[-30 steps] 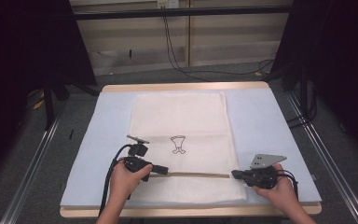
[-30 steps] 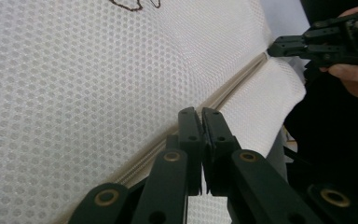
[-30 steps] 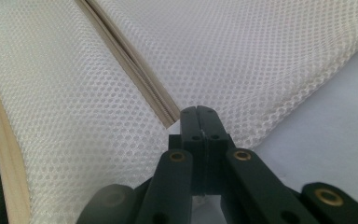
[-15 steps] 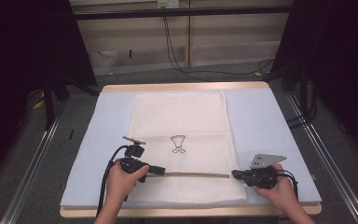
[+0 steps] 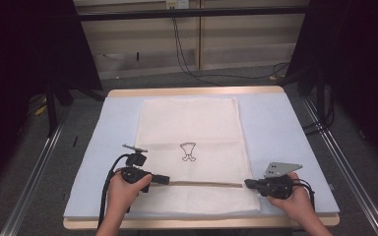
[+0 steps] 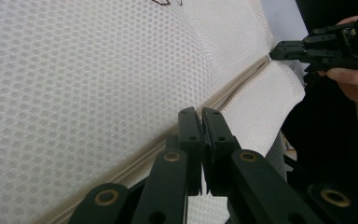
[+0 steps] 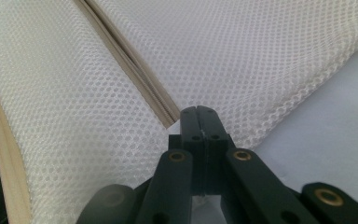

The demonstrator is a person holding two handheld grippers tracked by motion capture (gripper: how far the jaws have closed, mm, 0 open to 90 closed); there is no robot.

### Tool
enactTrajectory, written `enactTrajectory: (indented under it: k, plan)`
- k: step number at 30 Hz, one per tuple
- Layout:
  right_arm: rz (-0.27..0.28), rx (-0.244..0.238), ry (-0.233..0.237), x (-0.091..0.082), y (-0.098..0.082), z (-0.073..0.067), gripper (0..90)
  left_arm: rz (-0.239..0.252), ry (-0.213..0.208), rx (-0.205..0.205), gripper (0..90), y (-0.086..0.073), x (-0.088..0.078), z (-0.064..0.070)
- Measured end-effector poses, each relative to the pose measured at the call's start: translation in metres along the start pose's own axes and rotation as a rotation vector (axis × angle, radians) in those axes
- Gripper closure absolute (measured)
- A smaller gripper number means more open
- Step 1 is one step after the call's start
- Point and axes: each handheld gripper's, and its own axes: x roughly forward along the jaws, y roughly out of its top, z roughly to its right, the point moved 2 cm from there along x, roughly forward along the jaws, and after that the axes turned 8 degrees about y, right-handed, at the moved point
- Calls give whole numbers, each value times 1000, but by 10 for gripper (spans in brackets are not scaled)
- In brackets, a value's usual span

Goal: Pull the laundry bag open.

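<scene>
Your surface (image 5: 295, 142) is a wood-edged board under a pale blue mat, grey carpet floor around it, metal rails down both sides, dark curtains left and right, cables hanging along the beige back wall.

The mesh bag (image 5: 192, 132) lies flat between your two claws and stretches away from them toward the far edge; long axis runs near-to-far, and its tan zipper (image 5: 204, 184) runs crosswise, straight from one claw to the other. White honeycomb mesh, small black outline logo (image 5: 188, 151) just beyond the zipper line, beige binding on the near edge.

Your left claw (image 5: 166, 180) is pinched tight on the zipper's left end. Your right claw (image 5: 249, 183) is pinched tight at the zipper's right end, at the bag's side edge; in the right gripper view (image 7: 199, 111) the tips meet with mesh right at them.
</scene>
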Motion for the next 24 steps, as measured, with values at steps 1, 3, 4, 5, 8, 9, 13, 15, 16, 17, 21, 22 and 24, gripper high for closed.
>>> enactTrajectory:
  k: [1,3,4,5,8,9,13,15,16,17,21,22,24]
  plan:
    - [0,1,0,0,0,0,900,0,-9,-11,876,-1,0,2]
    - [1,0,0,0,0,0,900,-1,0,-5,876,-1,0,2]
    - [1,1,0,0,0,0,900,-2,3,5,876,-1,-1,2]
    - [1,1,0,0,0,0,900,-1,2,5,876,-1,-1,2]
    - [2,-3,1,0,0,0,900,6,13,-6,876,-2,-2,1]
    - [2,-3,2,0,0,0,900,7,9,-10,876,-2,-4,-1]
    - [3,0,0,0,0,0,900,12,8,-15,876,-3,-7,-3]
    - [3,-1,1,0,0,0,900,14,1,-21,876,-4,-7,-3]
    - [3,-2,2,0,0,0,900,10,9,-2,876,-4,-9,-5]
    - [2,-1,2,0,0,0,900,15,6,-23,877,-4,-9,-5]
    - [2,-1,0,0,0,0,900,16,13,-26,876,-7,-15,-10]
    - [2,-1,1,0,0,1,900,21,10,-32,876,-7,-16,-11]
    - [3,1,4,0,0,0,900,23,8,-28,877,-8,-17,-11]
